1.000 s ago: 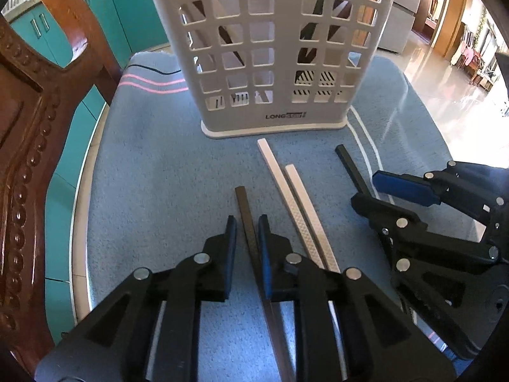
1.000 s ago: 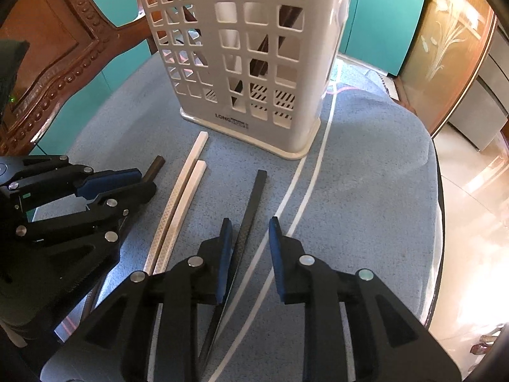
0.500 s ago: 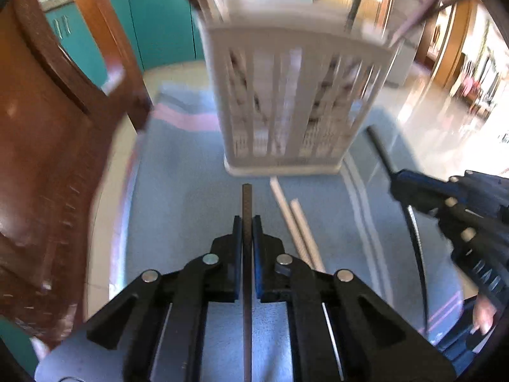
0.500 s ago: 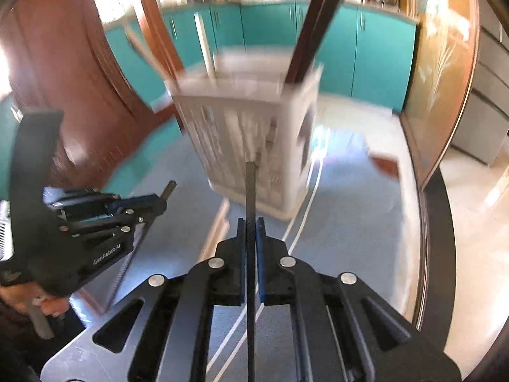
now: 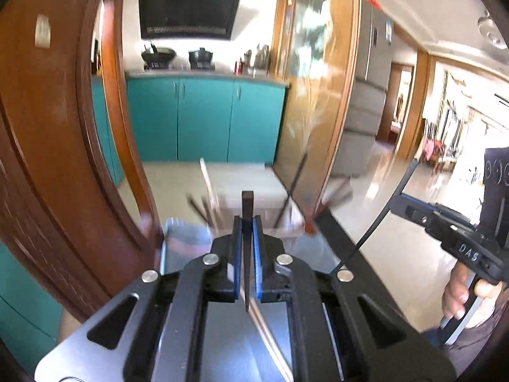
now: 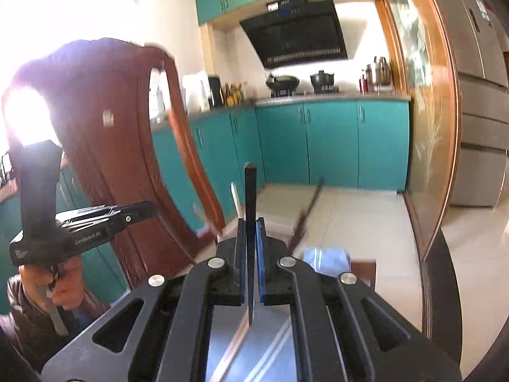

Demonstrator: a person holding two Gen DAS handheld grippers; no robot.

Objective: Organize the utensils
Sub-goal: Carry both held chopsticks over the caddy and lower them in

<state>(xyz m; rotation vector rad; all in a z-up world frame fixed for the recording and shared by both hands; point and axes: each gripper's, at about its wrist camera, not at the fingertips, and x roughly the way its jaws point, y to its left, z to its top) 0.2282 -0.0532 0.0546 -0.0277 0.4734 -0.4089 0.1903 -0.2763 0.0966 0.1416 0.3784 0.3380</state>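
Chopsticks fill both grasps: the left hand-held gripper (image 5: 247,222) has its blue-lined jaws pressed together on a dark chopstick (image 5: 247,210), a slim square-ended stick that tapers toward the camera and points far ahead at the teal cabinets (image 5: 203,117), while the right hand-held gripper (image 6: 251,222) is likewise clamped on a black chopstick (image 6: 250,197) of the same straight, matte, square-tipped shape. Below and beyond the fingers, blurred by motion, the white utensil basket (image 5: 254,184) shows more sticks leaning out of it, with the carved reddish wooden chair (image 6: 127,146) at left.
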